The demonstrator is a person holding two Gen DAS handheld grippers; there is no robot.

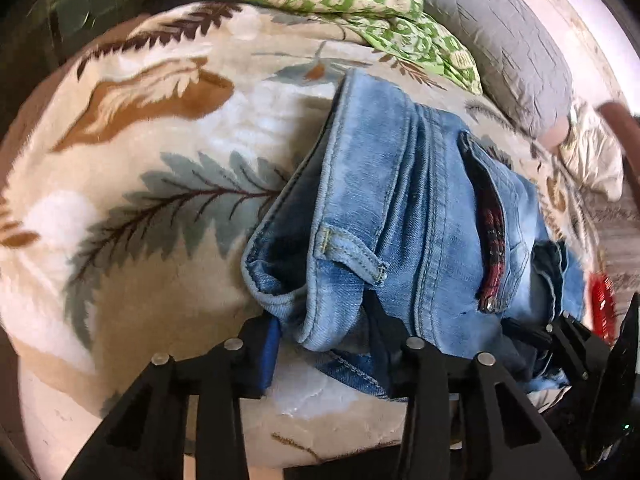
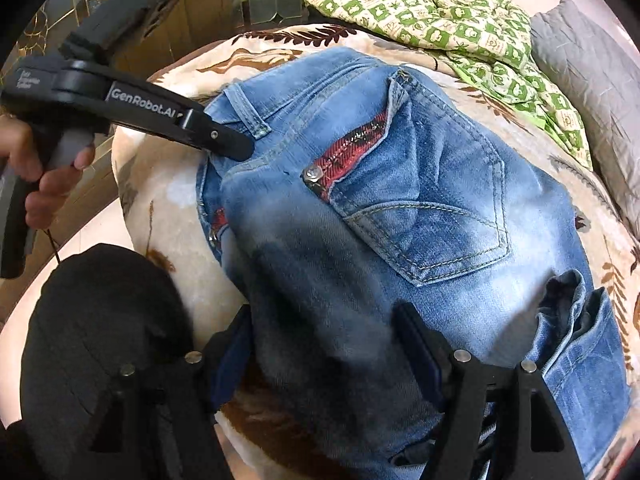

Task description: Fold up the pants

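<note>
Left gripper point(image 1: 320, 332): fingertips buried under the jeans point(image 1: 400, 208) waistband; whether the pads pinch the cloth can't be told. Right gripper point(image 2: 324, 336): fingertips sunk in denim shadow, contact unclear. Beyond the right claw's right finger, the trouser legs run off the frame edge. Red thing point(image 1: 602, 304) beside the right gripper, seen from the left wrist: blurred, unidentifiable.

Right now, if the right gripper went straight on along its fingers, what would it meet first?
Most likely the jeans: denim already lies between the right gripper's fingers, below the back pocket. How near the pads are is unclear.
</note>
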